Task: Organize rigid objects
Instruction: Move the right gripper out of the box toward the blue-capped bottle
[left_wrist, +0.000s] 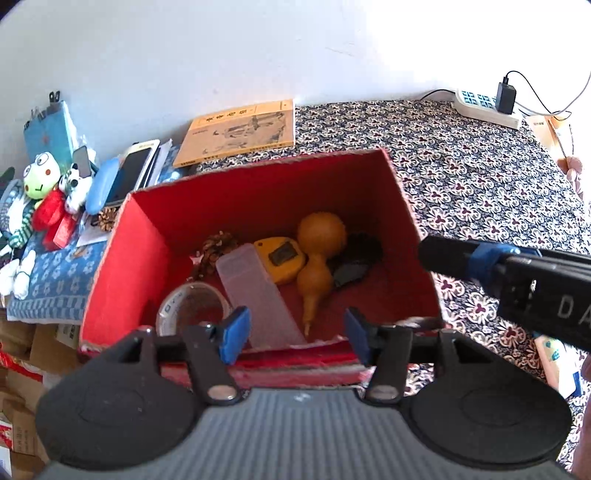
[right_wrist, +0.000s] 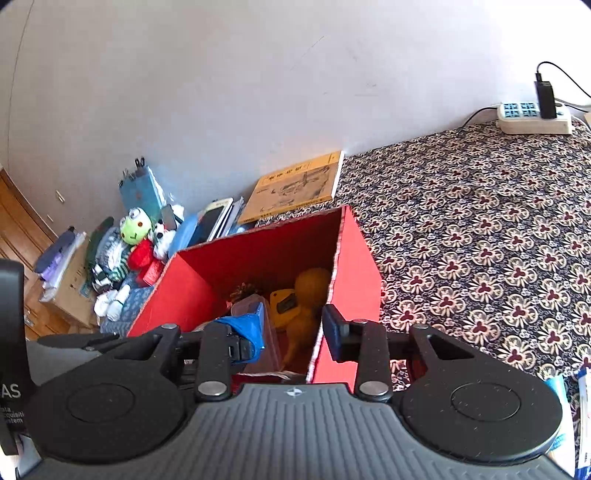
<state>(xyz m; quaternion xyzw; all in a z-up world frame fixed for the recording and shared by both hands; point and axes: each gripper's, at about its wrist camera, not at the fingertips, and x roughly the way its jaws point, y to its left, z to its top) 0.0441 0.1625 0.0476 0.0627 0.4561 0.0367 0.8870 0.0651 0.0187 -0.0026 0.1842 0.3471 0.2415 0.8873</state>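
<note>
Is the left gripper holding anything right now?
No, the left gripper hangs open and empty above the red box.

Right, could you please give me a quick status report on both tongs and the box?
Left tongs open, empty, above box. Right tongs open, straddling its right wall. Gourd, case, tape inside.

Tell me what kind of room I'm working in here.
Probably a bedroom or lived-in room at home, not a lab: a floral cloth covers the surface under the red box, plush toys and a book sit by the wall, and a power strip lies on the cloth.
</note>
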